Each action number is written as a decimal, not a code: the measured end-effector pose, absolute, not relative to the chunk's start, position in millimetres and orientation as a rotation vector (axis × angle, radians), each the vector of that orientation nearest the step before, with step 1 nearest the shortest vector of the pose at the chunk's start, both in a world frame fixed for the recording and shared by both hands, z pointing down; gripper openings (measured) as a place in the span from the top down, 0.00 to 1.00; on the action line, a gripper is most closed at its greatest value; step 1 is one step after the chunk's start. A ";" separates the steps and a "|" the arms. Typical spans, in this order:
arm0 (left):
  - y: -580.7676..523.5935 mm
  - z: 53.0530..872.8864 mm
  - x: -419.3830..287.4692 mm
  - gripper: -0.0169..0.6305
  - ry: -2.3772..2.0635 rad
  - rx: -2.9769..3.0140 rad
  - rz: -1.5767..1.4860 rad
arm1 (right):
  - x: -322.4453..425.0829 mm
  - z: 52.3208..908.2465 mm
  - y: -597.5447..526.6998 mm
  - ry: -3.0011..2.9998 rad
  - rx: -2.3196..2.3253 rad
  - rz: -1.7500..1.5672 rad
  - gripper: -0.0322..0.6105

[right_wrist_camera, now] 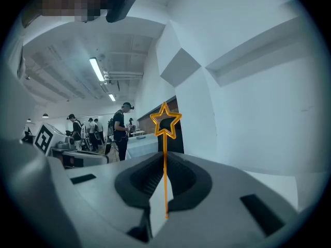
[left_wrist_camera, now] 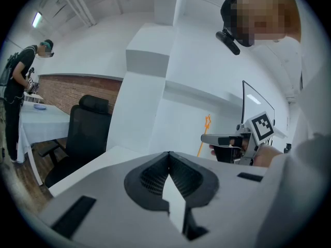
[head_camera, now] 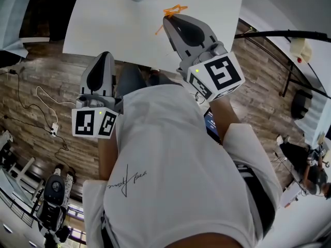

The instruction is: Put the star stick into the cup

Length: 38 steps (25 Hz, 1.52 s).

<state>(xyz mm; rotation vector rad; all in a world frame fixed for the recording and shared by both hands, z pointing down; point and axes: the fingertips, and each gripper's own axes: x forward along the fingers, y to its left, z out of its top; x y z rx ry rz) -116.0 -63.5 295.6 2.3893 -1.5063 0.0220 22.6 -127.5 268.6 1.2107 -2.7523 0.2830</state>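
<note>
Here the right claw (right_wrist_camera: 164, 158) pinches the star stick (right_wrist_camera: 165, 142), left claw (left_wrist_camera: 169, 155) seemingly pressed together

The right gripper (right_wrist_camera: 164, 158) and the left gripper (left_wrist_camera: 168, 155) have smooth, matt grey plastic shells. Their inner pads (right_wrist_camera: 147, 179) are dark, finely ribbed and look rubbery. The star stick (right_wrist_camera: 165, 122) looks like thin orange plastic with a slight sheen. The table (head_camera: 114, 19) has a smooth, matt white top. The floor (head_camera: 258, 71) is grey-brown wood planking with a visible grain. The shirt (head_camera: 170, 164) is soft white cloth, lightly creased. The chair (left_wrist_camera: 85, 133) is matt black.
</note>
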 end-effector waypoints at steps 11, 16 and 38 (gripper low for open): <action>-63.0 293.0 -85.0 0.96 -1.449 2.428 0.078 | 43.6 253.9 -130.7 -2.770 1.236 0.228 0.92; -67.7 295.9 -82.8 0.96 -1.431 2.426 0.092 | 45.7 248.9 -142.7 -2.779 1.250 0.213 0.92; -102.9 317.1 -109.9 0.96 -1.391 2.374 0.114 | 16.7 239.8 -201.0 -2.778 1.255 0.188 0.92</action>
